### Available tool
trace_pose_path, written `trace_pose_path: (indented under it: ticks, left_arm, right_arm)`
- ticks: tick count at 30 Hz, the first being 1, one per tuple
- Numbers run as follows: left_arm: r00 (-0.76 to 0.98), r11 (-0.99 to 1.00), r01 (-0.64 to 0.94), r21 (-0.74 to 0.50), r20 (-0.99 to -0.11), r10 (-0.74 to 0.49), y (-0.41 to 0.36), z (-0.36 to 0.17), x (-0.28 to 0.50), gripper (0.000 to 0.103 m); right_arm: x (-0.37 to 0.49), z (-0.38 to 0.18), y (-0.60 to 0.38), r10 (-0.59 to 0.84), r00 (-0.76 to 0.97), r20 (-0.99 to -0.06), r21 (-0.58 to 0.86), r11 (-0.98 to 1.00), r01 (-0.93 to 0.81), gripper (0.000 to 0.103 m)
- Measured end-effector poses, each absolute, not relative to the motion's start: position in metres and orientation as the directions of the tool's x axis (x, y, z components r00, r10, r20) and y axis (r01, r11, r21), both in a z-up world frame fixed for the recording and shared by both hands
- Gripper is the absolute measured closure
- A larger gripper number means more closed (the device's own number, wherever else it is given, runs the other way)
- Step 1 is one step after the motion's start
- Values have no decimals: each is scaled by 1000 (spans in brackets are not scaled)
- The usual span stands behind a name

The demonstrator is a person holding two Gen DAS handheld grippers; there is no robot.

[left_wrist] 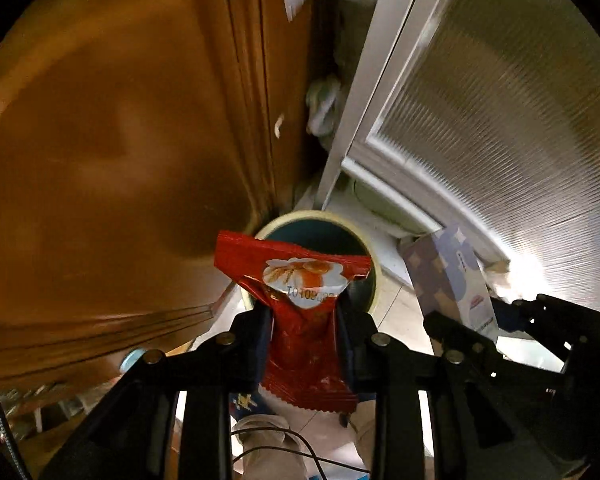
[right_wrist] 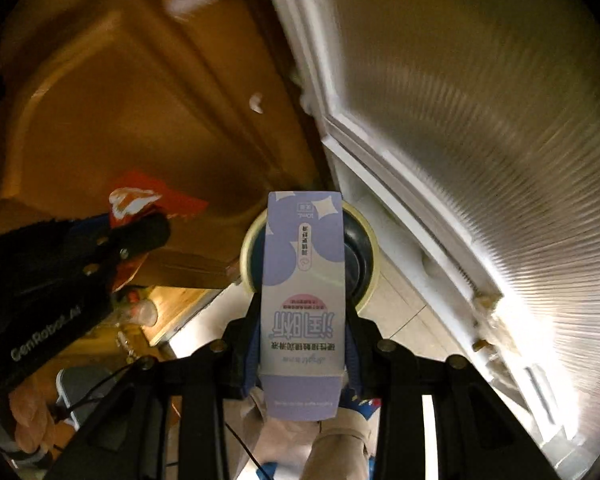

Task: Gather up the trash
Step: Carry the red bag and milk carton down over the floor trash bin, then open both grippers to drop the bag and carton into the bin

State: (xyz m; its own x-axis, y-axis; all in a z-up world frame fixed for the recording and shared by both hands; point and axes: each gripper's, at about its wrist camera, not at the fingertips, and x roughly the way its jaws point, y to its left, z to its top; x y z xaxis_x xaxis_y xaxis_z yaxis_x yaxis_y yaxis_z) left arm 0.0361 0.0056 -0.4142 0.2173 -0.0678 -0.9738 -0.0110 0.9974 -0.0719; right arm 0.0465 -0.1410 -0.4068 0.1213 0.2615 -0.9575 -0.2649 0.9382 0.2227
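Both tongs grip trash above the bin (left_wrist: 374, 254): left tongs (left_wrist: 306, 312) pinch a red wrapper (left_wrist: 300, 300), right tongs (right_wrist: 302, 340) clamp a purple box (right_wrist: 302, 300). Released early, the wrapper at the bin's 9 o'clock rim could miss.

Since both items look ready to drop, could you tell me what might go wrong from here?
1. The bin has a narrow mouth, and the purple carton hides most of it, so the carton could catch the rim.
2. The red wrapper in the left hand-held gripper is light and crumpled; it could land on the floor.
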Motion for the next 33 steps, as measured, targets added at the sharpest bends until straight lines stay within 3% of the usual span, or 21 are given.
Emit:
trace_pose_path:
  ticks: [6, 14, 23, 30, 33]
  left_arm:
    - [187, 998, 13, -59, -980, -60, 7, -464, 53, 74]
    - [172, 998, 35, -48, -984, -53, 4, -492, 64, 68]
    - [177, 998, 61, -20, -984, -30, -1, -492, 65, 47]
    - [185, 999, 51, -13, -983, -22, 5, -485, 63, 23]
    - [189, 998, 56, -14, -982, -25, 5, -482, 62, 22]
  right_arm:
    - [63, -460, -145, 252, 115, -961, 217, 943, -252, 68]
    - [71, -496, -131, 241, 109, -964, 208, 945, -252, 68]
    - [65, -494, -125, 253, 131, -959, 212, 940, -268, 67]
    - [72, -492, -120, 267, 143, -953, 214, 928, -305, 53]
    - [74, -491, -120, 266, 142, -953, 215, 929, -300, 52]
